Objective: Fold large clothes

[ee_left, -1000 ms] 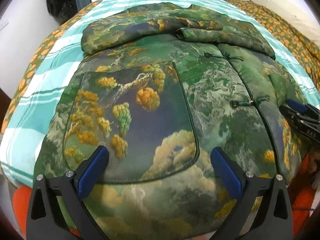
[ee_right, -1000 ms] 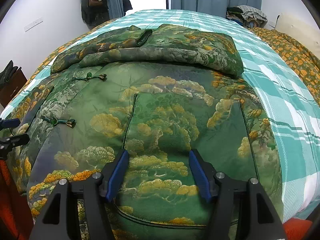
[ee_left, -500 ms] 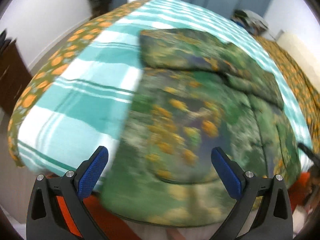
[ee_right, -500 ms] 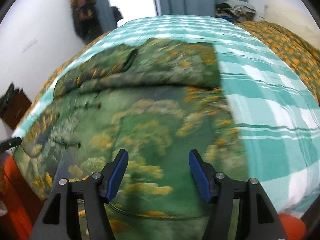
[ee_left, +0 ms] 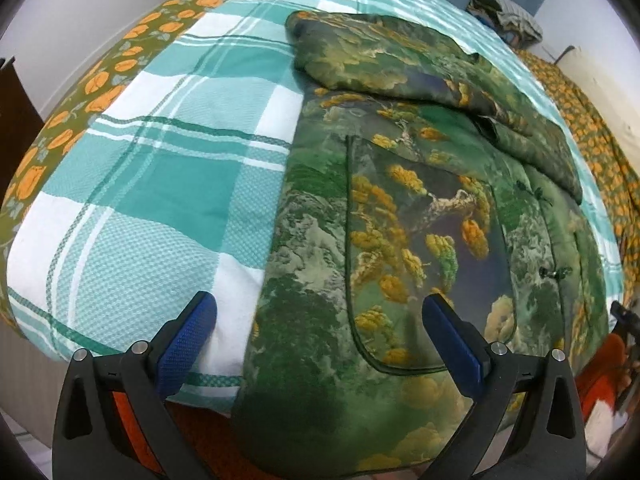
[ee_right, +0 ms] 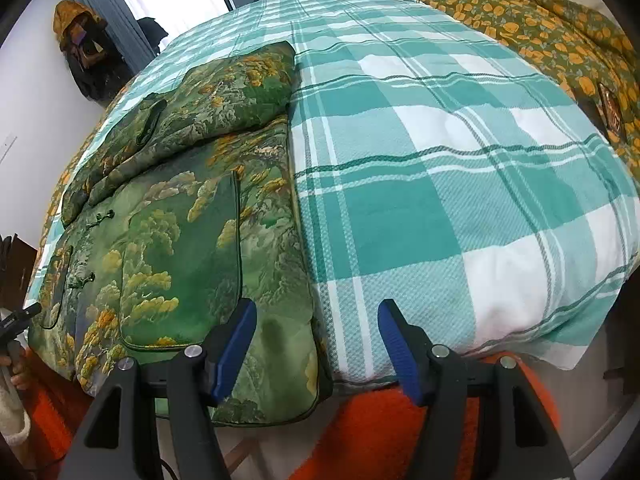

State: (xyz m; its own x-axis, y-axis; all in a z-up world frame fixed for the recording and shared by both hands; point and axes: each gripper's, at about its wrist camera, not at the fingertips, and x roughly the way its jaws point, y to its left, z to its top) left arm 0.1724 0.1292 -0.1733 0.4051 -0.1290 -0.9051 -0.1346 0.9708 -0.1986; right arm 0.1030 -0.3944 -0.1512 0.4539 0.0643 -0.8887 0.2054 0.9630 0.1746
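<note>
A padded green jacket printed with gold trees lies flat on the bed, its sleeves folded across the upper part. Its hem hangs over the near bed edge. My left gripper is open above the jacket's lower left corner, blue pads spread, nothing between them. In the right wrist view the same jacket fills the left side. My right gripper is open above the jacket's lower right corner and side edge, nothing held. The other gripper's tip shows at the far left.
A teal and white checked blanket covers the bed, with an orange-flowered cover along the far side and also along the left side. Orange cloth lies below the bed edge. Clothes hang by the curtain.
Both grippers have moved apart: the left one slid left to the jacket's left edge, the right one slid right to its right edge. Both rolled. The jacket has not moved.
</note>
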